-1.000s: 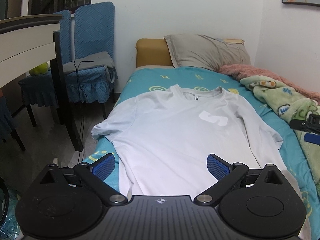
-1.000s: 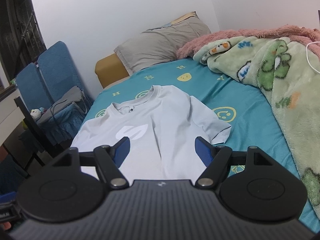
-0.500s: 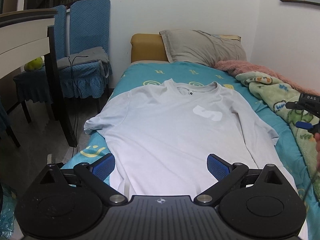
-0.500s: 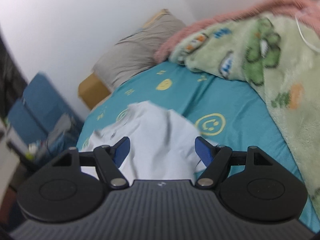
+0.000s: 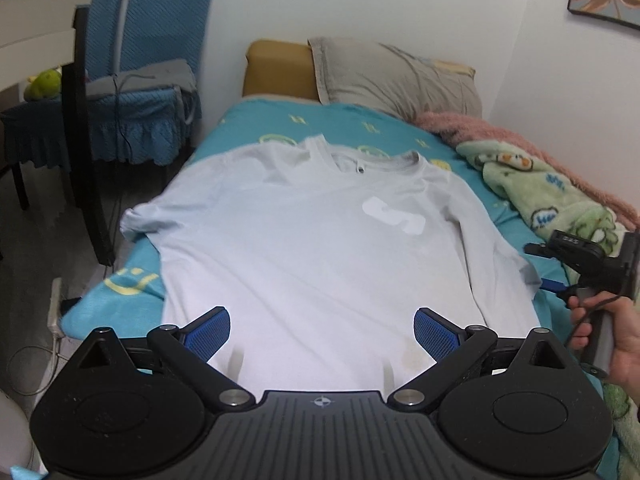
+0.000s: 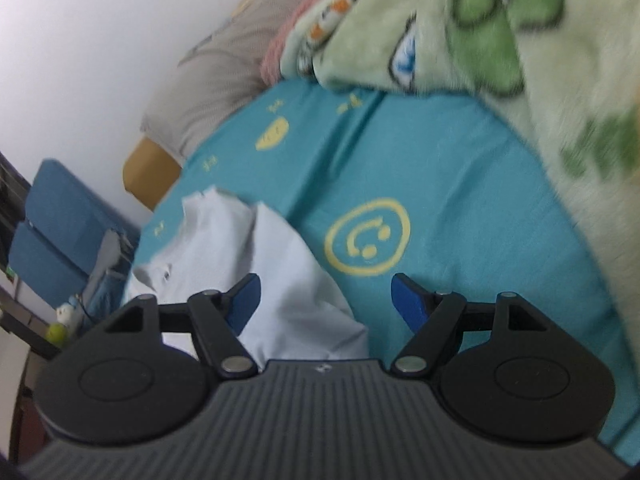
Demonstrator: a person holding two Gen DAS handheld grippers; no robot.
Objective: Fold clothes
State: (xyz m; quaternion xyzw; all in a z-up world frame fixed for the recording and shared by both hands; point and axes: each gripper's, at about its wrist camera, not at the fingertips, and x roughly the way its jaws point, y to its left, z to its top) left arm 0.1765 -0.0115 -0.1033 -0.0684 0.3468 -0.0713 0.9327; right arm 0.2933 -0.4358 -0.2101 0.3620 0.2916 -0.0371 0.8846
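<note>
Green blanket (image 5: 560, 196) beside T-shirt (image 5: 320, 240); chairs (image 5: 152, 60) bedside.

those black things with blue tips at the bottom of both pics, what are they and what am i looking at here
They are hand-held tongs, one in each of a person's hands, each with a camera looking out along its two blue-tipped fingers. The left tongs hover open over the hem of a white t-shirt spread flat on a bed with a teal sheet. The other picture is from the right tongs, also open and empty, over the shirt's sleeve. You can see those right tongs from outside too, at the left view's edge, in the person's hand. A green blanket lies alongside.
</note>
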